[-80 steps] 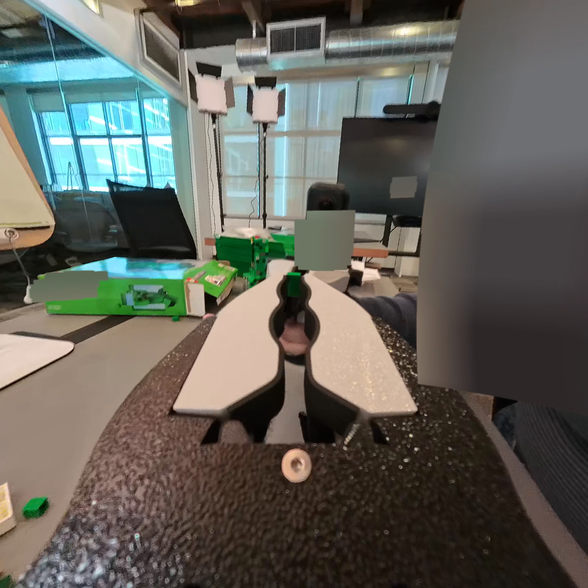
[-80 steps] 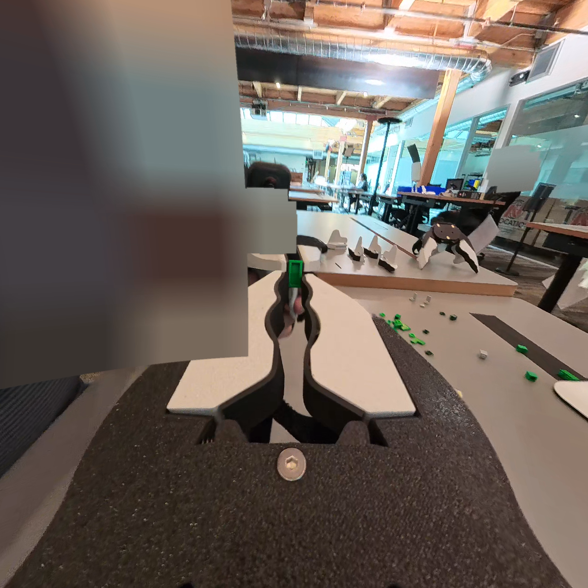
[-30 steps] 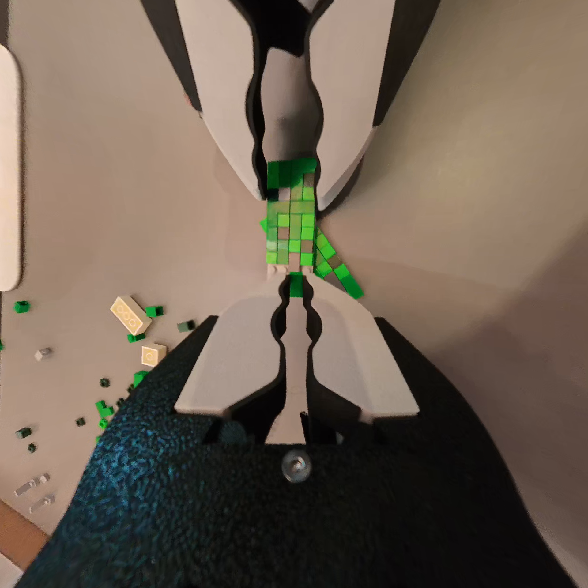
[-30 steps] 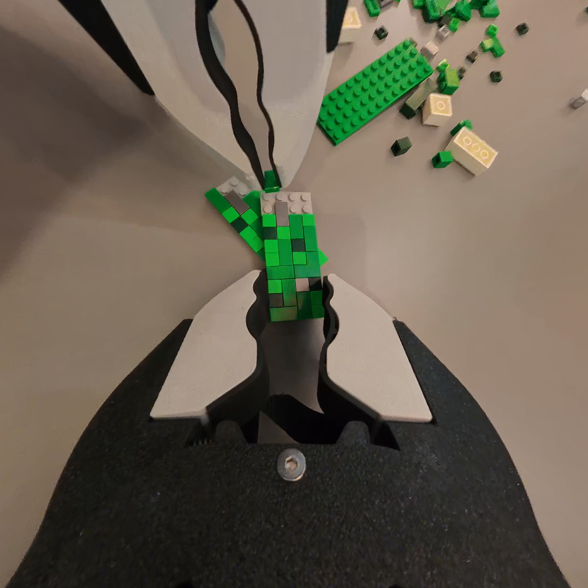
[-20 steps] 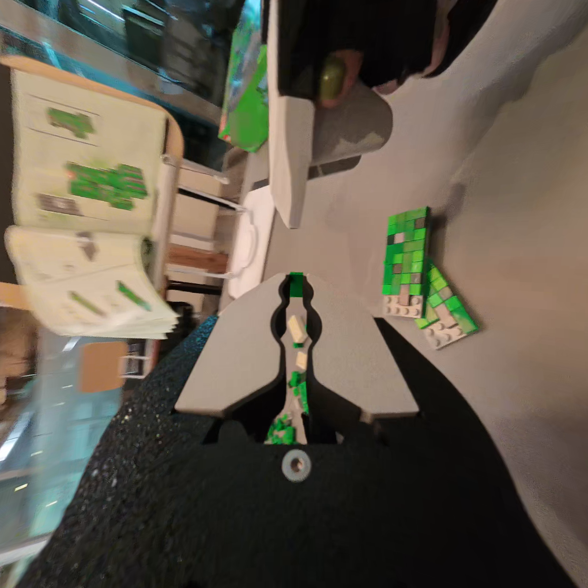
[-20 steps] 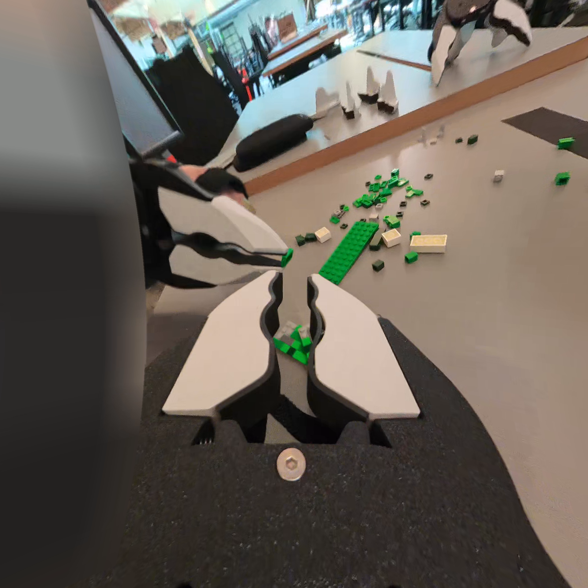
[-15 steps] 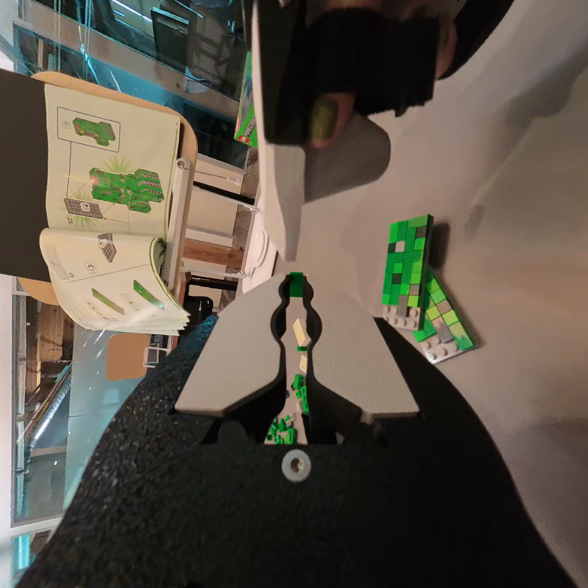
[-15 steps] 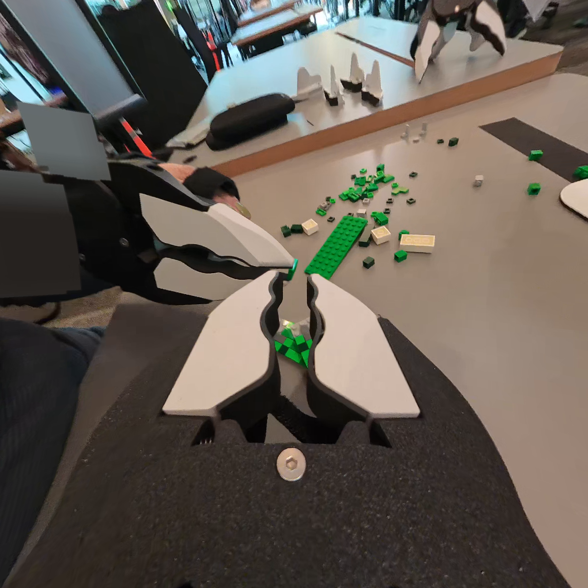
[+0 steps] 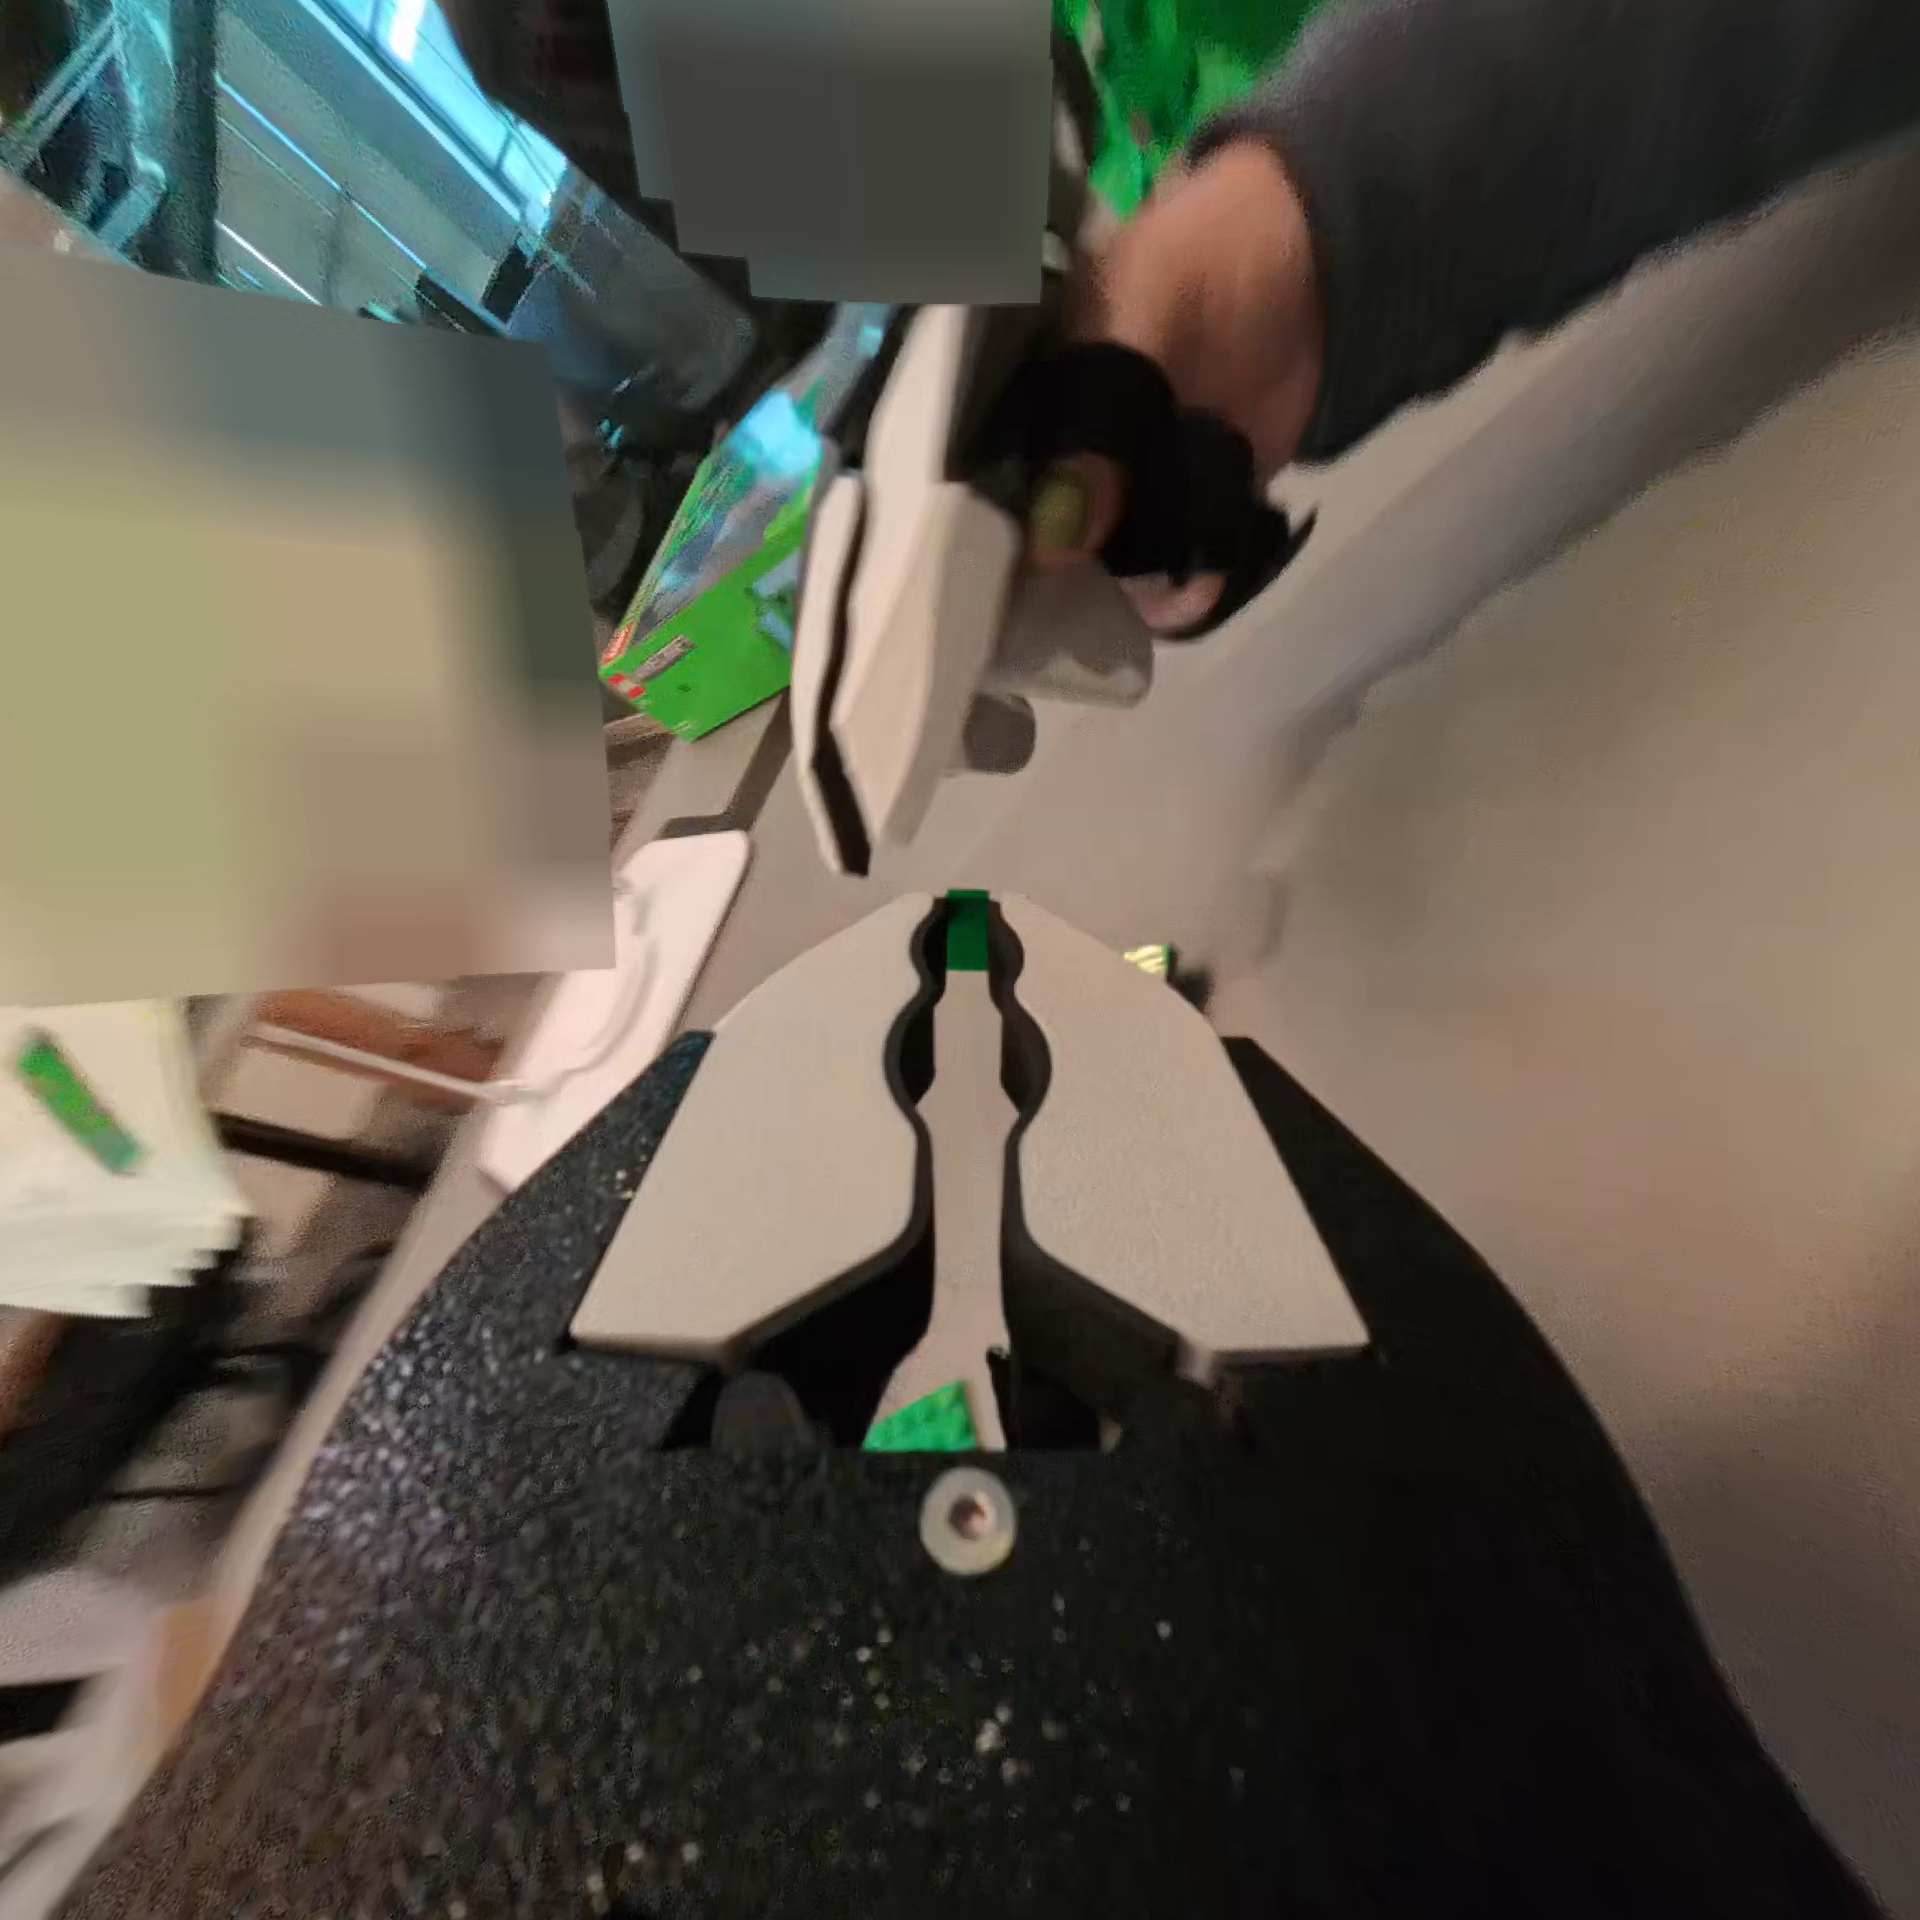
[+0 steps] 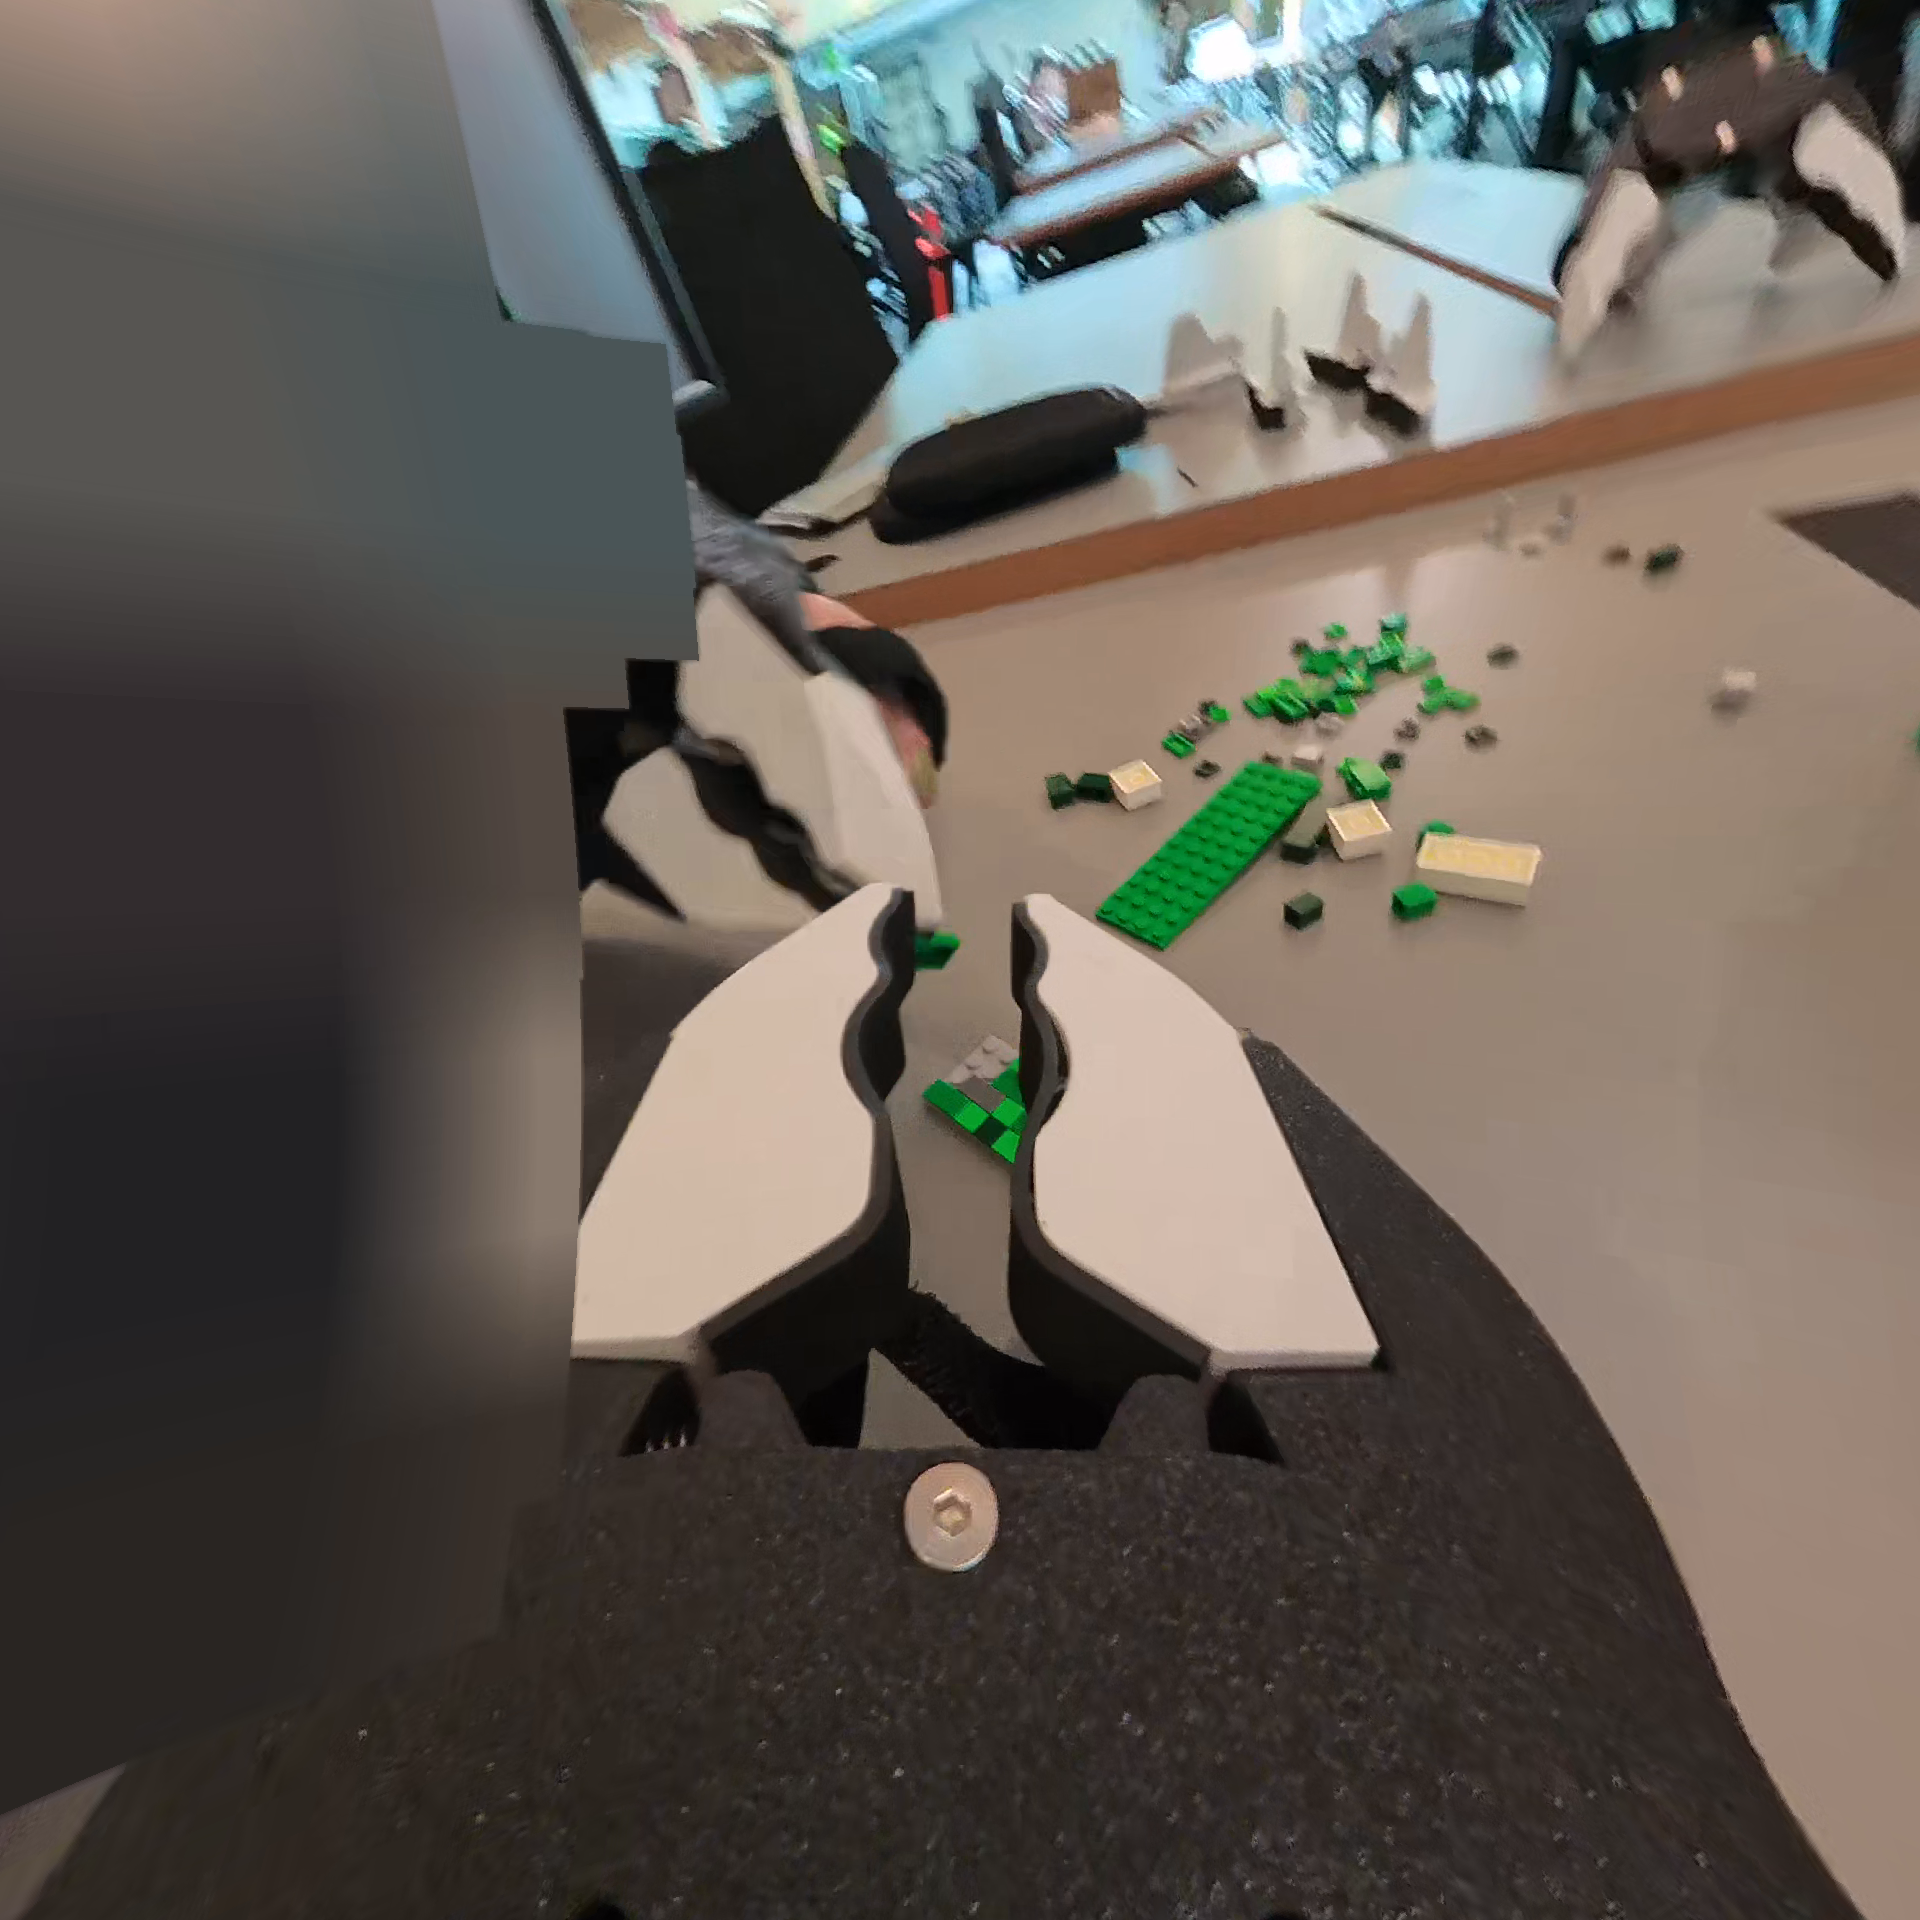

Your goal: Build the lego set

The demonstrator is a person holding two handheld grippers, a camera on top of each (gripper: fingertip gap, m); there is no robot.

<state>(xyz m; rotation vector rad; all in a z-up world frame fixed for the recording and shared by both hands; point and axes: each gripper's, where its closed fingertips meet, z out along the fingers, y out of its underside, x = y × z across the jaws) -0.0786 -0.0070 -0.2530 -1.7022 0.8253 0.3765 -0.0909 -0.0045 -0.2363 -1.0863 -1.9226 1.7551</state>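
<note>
Two claws, one held in each hand, both above a grey table [image 10: 1558,1195].

Left claw [image 9: 971,920]: closed on a small green brick [image 9: 971,935], pinched at the very tips, both pads pressing on it. Just ahead of its tips hangs the other claw, seen edge-on.

Right claw [image 10: 961,920]: jaws parted, nothing between them. The brick-bearing tip of the left claw sits just beside its left fingertip [image 10: 883,914]. Below the gap, on the table, lies a flat panel of green and grey tiles [image 10: 982,1101], partly hidden by the right finger.

Ahead and to the right of the right claw: a long green studded plate [image 10: 1210,852]; cream blocks [image 10: 1475,868]; a scatter of small green and dark pieces [image 10: 1340,675].

Step in hand, as a judgement: the held brick is poised near the empty claw, with the tiled panel beneath.

Surface: smooth, matt grey, with a dark strip at the far right. Room: open office. Second table [image 10: 1351,312] behind, wood-edged, carrying a black pouch [image 10: 1013,452] and spare claw parts [image 10: 1340,353]. Green box [image 9: 717,623] beyond the left claw.
</note>
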